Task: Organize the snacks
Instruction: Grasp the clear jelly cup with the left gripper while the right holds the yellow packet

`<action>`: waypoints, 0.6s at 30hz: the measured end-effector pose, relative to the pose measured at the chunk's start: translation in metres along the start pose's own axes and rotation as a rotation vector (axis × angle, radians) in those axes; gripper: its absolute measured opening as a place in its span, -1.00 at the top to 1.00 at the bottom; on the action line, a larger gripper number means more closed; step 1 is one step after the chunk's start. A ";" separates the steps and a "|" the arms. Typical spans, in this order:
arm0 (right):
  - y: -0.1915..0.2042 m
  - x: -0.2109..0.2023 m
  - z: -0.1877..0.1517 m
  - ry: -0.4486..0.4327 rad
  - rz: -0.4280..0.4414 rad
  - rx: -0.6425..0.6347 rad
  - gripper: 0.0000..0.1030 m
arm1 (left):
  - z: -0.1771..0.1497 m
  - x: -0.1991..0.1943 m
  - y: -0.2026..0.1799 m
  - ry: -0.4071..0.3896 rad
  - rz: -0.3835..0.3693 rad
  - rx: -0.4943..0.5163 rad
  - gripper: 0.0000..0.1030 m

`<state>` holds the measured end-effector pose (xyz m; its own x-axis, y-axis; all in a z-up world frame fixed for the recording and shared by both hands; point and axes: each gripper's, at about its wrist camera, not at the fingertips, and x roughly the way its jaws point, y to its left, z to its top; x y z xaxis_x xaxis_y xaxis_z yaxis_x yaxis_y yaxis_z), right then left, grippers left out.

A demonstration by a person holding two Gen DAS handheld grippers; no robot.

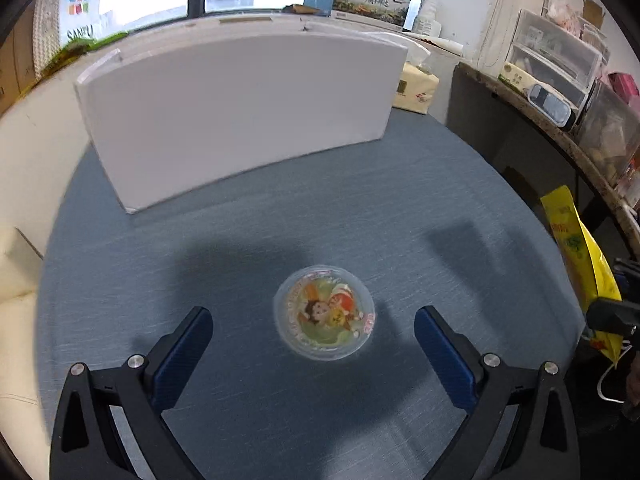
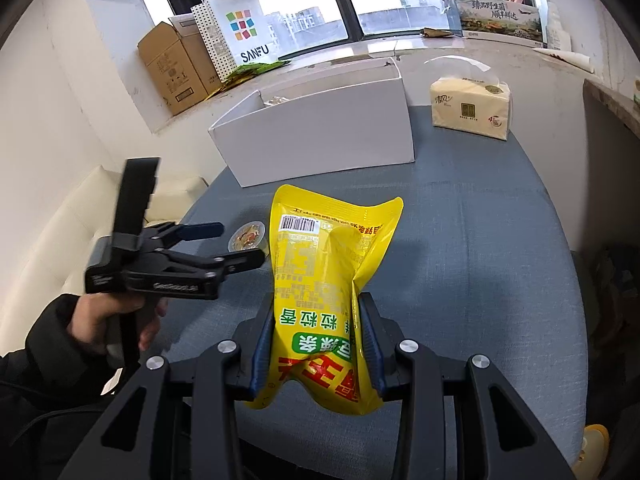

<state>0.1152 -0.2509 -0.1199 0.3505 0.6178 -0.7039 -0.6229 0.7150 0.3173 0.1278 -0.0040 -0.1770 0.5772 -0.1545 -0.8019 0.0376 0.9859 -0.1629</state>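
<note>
My right gripper (image 2: pixel 316 304) is shut on the lower part of a yellow snack bag (image 2: pixel 320 280), which stands upright above the blue table. The same bag (image 1: pixel 576 256) shows at the right edge of the left wrist view. A small round jelly cup (image 1: pixel 324 312) with a cartoon lid sits on the table. My left gripper (image 1: pixel 313 312) is open, with the cup framed between its blue fingertips and no contact visible. From the right wrist view, the left gripper (image 2: pixel 240 244) hovers at the cup (image 2: pixel 248 236), held by a hand in a dark sleeve.
An open white box (image 2: pixel 316 132) stands at the table's far side with a small packet (image 2: pixel 276 100) inside. A tissue pack (image 2: pixel 470 110) lies to its right. Cardboard boxes and a paper bag (image 2: pixel 236 28) sit on the windowsill. A cluttered shelf (image 1: pixel 560 80) borders the right.
</note>
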 end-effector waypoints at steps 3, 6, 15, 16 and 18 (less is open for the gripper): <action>-0.003 0.004 0.000 0.005 0.003 0.007 0.18 | -0.002 0.000 0.001 -0.007 -0.022 0.008 -0.04; -0.003 0.008 0.000 0.015 0.010 0.010 0.18 | -0.004 -0.004 0.004 -0.032 -0.021 0.006 0.04; -0.003 0.015 0.003 0.008 0.039 0.024 0.18 | -0.007 -0.052 0.008 -0.156 -0.066 -0.008 0.04; -0.004 0.016 0.005 0.006 0.050 0.030 0.18 | -0.006 -0.059 0.008 -0.171 -0.068 -0.008 0.04; -0.002 0.018 0.010 -0.006 0.051 0.033 0.18 | -0.002 -0.076 0.009 -0.212 -0.070 -0.010 0.04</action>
<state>0.1299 -0.2381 -0.1265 0.3230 0.6553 -0.6829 -0.6168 0.6930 0.3732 0.0824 0.0169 -0.1185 0.7320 -0.2043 -0.6500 0.0758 0.9725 -0.2202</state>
